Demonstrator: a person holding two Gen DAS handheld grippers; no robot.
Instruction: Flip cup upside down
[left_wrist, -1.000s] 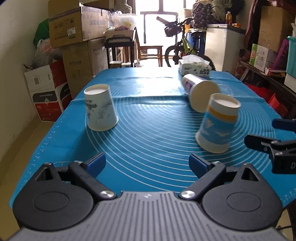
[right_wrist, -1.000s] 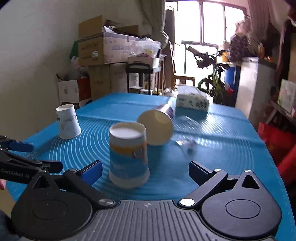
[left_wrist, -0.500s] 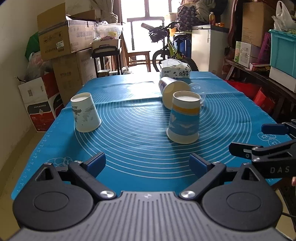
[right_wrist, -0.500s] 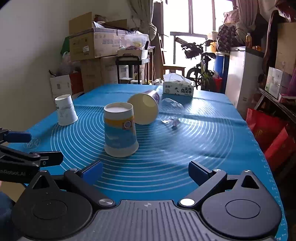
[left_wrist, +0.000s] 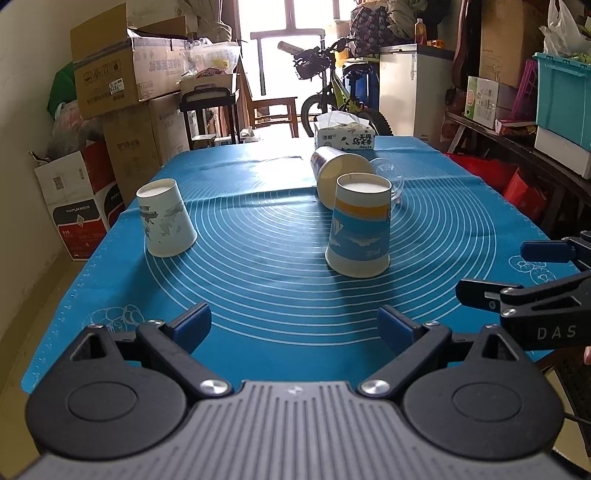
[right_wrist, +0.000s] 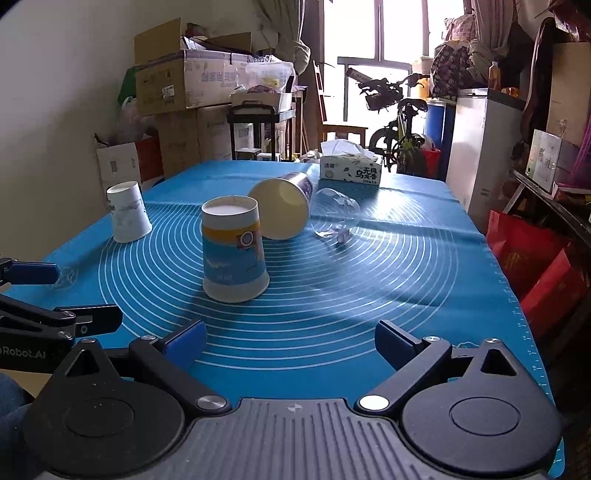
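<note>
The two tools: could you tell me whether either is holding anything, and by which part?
Nothing is held. The left tool and right tool are both open and empty, short of the blue cup.

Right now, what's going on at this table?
Both grippers are open and hold nothing: the left gripper and right gripper hover at the near edge of the blue mat. The blue-and-orange cup and the white cup stand upside down. A third paper cup and a clear plastic cup lie on their sides.
</note>
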